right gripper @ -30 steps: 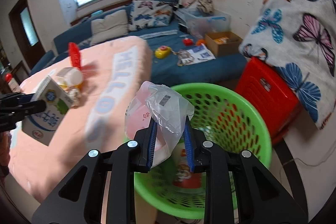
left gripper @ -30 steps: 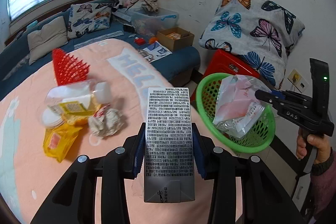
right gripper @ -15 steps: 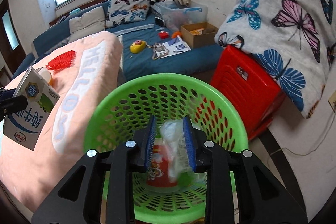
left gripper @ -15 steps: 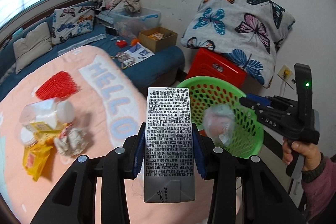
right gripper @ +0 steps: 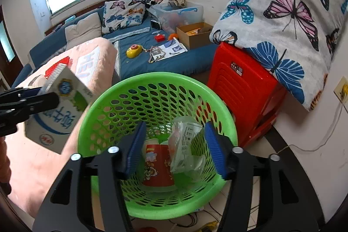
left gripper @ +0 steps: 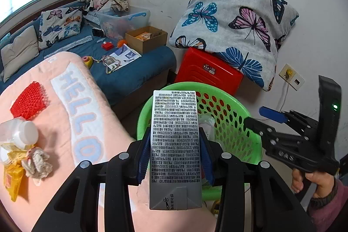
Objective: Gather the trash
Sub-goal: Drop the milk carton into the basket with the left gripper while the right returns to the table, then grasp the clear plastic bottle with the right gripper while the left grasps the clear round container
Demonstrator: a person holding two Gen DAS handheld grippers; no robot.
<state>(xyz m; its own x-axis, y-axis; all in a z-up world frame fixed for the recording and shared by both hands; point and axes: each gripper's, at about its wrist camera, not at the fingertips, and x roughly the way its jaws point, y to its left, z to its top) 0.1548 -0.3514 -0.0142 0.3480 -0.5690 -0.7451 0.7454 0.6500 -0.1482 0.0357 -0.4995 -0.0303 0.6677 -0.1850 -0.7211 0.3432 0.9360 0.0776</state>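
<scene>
**Bag dropped, carton next**

As its jaws have just been opening, the right gripper hangs empty over the green basket, the plastic bag loose inside. Clamped in the left gripper, the milk carton nears the rim; next, seemingly, centre and release.

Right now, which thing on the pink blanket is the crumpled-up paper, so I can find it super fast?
Find the pink blanket with big HELLO letters. Near its left edge sits a small pile of trash: a clear plastic bottle and a yellow wrapper. The crumpled paper lies at the right of that pile, the only scrunched, greyish-white wad there.
</scene>
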